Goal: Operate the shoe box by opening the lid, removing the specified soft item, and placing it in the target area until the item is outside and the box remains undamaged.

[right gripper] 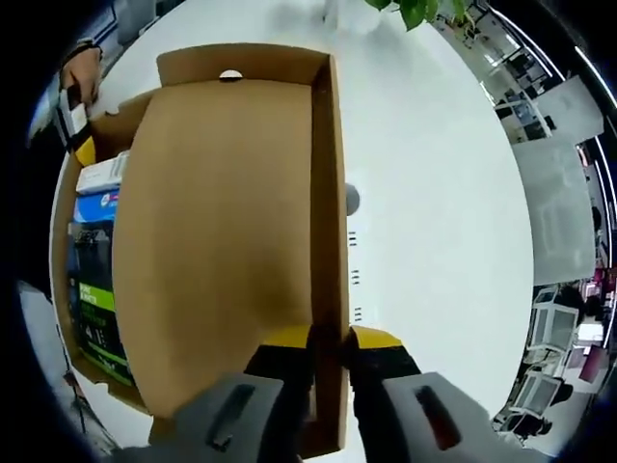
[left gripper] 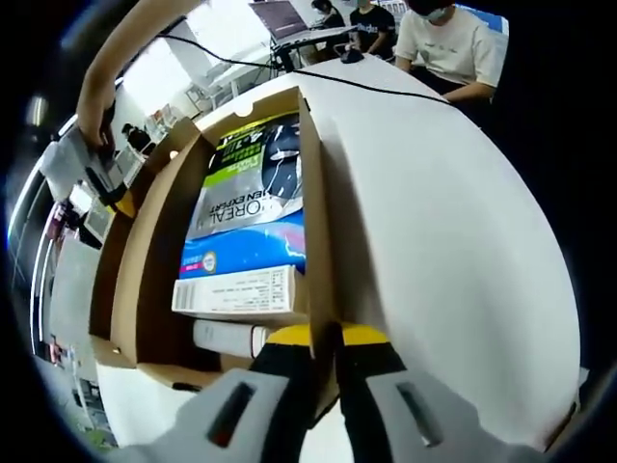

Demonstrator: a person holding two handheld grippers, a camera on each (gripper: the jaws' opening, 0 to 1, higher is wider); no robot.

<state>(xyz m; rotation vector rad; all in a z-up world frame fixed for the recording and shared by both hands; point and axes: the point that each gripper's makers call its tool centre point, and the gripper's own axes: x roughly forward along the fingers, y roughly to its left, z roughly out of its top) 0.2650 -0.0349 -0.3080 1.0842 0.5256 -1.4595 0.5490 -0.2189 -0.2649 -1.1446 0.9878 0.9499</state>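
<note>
The cardboard shoe box [left gripper: 159,280] lies open on a white table. Inside it is a blue, black and green L'Oreal package [left gripper: 251,212], with a white tube [left gripper: 227,338] beneath it. My left gripper [left gripper: 326,340] is shut on the box's right side wall [left gripper: 316,193]. In the right gripper view the lid's brown inner face [right gripper: 222,222] is folded open, and my right gripper [right gripper: 328,342] is shut on its rim flange [right gripper: 328,193]. The package [right gripper: 94,280] shows at the left there. The right gripper [left gripper: 101,183] appears top left in the left gripper view.
The white table [left gripper: 453,241] spreads to the right of the box, with a black cable [left gripper: 386,89] across its far side. A person [left gripper: 448,43] sits at the far edge. Green leaves [right gripper: 415,10] hang above the table [right gripper: 434,212].
</note>
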